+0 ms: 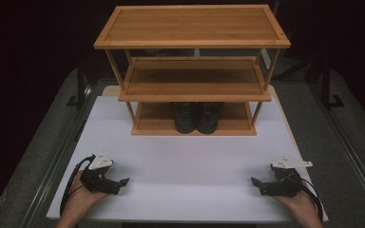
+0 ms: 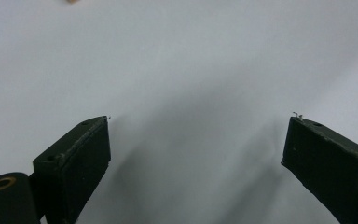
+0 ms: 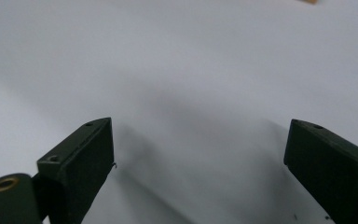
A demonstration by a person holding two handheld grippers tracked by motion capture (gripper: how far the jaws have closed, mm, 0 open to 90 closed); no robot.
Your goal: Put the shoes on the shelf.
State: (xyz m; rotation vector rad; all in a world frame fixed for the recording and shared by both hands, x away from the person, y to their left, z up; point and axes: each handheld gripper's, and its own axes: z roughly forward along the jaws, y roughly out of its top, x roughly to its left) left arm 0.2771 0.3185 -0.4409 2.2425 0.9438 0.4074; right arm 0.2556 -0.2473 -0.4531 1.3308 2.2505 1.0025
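A three-tier bamboo shelf rack (image 1: pixel 192 42) stands at the far middle of the white table (image 1: pixel 185 161). A pair of black shoes (image 1: pixel 197 117) sits on its bottom tier, toes toward me. My left gripper (image 1: pixel 120 182) rests low over the table's near left, held by a hand, open and empty. At the near right, my right gripper (image 1: pixel 256 183) is held the same way, also open and empty. In the left gripper view (image 2: pixel 200 140) and the right gripper view (image 3: pixel 200 144) the jaws stand wide apart over bare white tabletop.
The rack's top and middle tiers (image 1: pixel 195 78) hold nothing. Grey floor and dark stands (image 1: pixel 330 85) flank the table. The table's near edge runs just under both hands.
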